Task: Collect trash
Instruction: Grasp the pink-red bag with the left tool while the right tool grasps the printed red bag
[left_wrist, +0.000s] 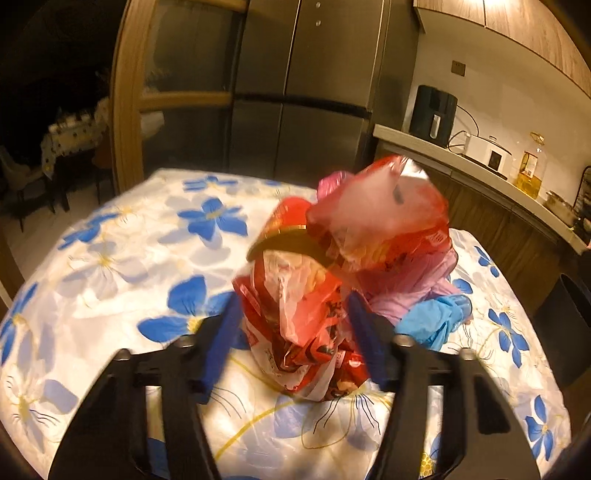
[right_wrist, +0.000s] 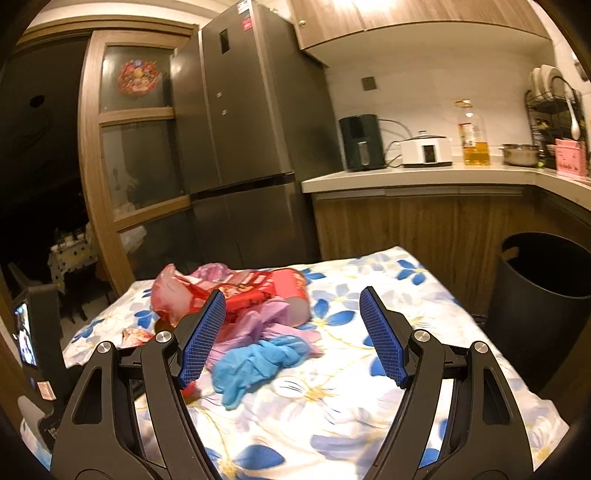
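A heap of trash lies on the flowered tablecloth (left_wrist: 110, 258): red snack bags (left_wrist: 295, 314), a pink plastic bag (left_wrist: 402, 284) and a blue glove (left_wrist: 432, 325). My left gripper (left_wrist: 293, 299) is over the near end of the heap, and both blue pads touch the sides of a crumpled red snack bag. In the right wrist view the same red bags (right_wrist: 251, 291), pink bag (right_wrist: 258, 321) and blue glove (right_wrist: 258, 362) lie ahead and left. My right gripper (right_wrist: 291, 295) hovers open above the cloth, with nothing between its fingers.
A black waste bin (right_wrist: 546, 295) stands on the floor right of the table, also seen as a dark bin (left_wrist: 565, 325) in the left view. Beyond the table are a steel fridge (right_wrist: 240, 147) and a counter (right_wrist: 424, 177) with appliances and an oil bottle.
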